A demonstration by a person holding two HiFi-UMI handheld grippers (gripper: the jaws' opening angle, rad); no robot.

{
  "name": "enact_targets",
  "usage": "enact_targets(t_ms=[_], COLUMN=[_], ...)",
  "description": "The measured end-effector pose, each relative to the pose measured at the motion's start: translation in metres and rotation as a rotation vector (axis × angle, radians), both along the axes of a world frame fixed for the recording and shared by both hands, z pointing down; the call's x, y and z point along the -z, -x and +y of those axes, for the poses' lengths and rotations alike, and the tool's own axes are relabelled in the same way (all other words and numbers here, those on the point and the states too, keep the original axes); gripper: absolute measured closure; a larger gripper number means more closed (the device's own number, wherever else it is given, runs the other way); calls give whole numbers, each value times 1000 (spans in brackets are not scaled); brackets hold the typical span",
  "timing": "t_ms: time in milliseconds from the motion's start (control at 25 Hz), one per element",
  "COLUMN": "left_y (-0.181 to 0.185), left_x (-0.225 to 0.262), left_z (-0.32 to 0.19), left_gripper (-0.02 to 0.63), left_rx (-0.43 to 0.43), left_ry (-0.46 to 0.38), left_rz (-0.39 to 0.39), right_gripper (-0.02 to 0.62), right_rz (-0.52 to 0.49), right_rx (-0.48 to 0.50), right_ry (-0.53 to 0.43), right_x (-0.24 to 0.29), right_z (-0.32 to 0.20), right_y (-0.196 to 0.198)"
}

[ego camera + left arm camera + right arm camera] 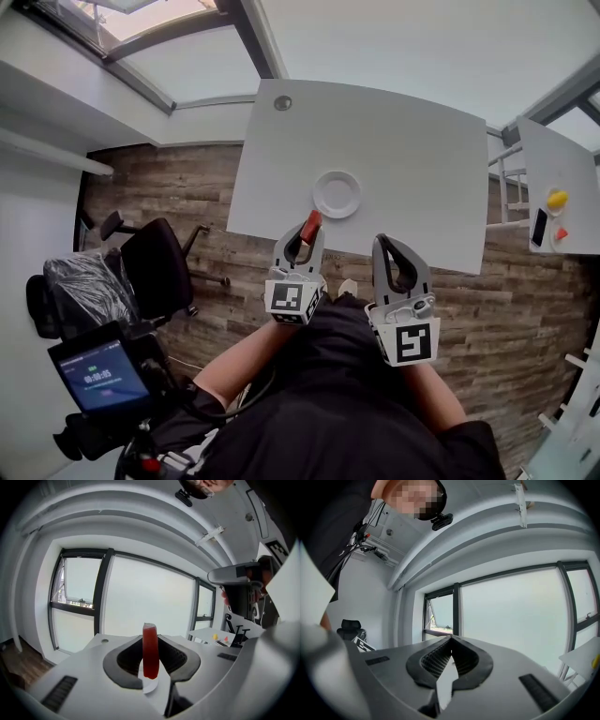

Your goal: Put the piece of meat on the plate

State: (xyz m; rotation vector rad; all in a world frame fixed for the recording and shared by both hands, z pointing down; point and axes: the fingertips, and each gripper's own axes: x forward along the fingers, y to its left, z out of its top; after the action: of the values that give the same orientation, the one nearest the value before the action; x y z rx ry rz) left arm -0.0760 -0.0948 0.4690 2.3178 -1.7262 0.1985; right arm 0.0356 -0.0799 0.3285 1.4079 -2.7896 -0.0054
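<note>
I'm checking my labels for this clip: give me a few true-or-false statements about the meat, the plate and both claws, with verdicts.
1. The left claw grips the piece of meat. True.
2. The piece of meat lies on the plate. False: the plate is bare, and the meat is clamped upright in the left claw.
3. The right claw holds a fork. False: its tips meet and nothing is between them.
4. The plate sits on the white table. True.

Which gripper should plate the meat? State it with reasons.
Left. The left gripper already grips the meat, just short of the plate; the right gripper is shut and empty.
</note>
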Motion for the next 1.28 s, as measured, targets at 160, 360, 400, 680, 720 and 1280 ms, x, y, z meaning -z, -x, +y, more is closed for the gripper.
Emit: enact_targets(t_ms=[160, 360, 400, 680, 720, 1280], left_y=[-1, -4, -5, -11, -11, -17], left_x=[-14, -39, -47, -86, -89, -112], left_z=[-13, -30, -38, -57, -57, -67], left_gripper=[512, 512, 512, 512, 512, 512], left_rx=[-24, -54, -54, -92, -96, -139], left_ry=[-1, 31, 41, 106, 112, 159], left_rz=[-29, -55, -54, -92, -95, -78], right_gripper=[591, 591, 591, 591, 591, 591], right_rz=[8, 2, 3, -7, -4, 26], right_rx=[-17, -39, -41, -55, -57, -92], right_ry=[-16, 16, 24, 30, 30, 18], right_x=[1, -6, -10, -11, -10, -13], right_z=[-3, -10, -18, -27, -26, -30], right_y=[1, 3, 2, 3, 4, 3])
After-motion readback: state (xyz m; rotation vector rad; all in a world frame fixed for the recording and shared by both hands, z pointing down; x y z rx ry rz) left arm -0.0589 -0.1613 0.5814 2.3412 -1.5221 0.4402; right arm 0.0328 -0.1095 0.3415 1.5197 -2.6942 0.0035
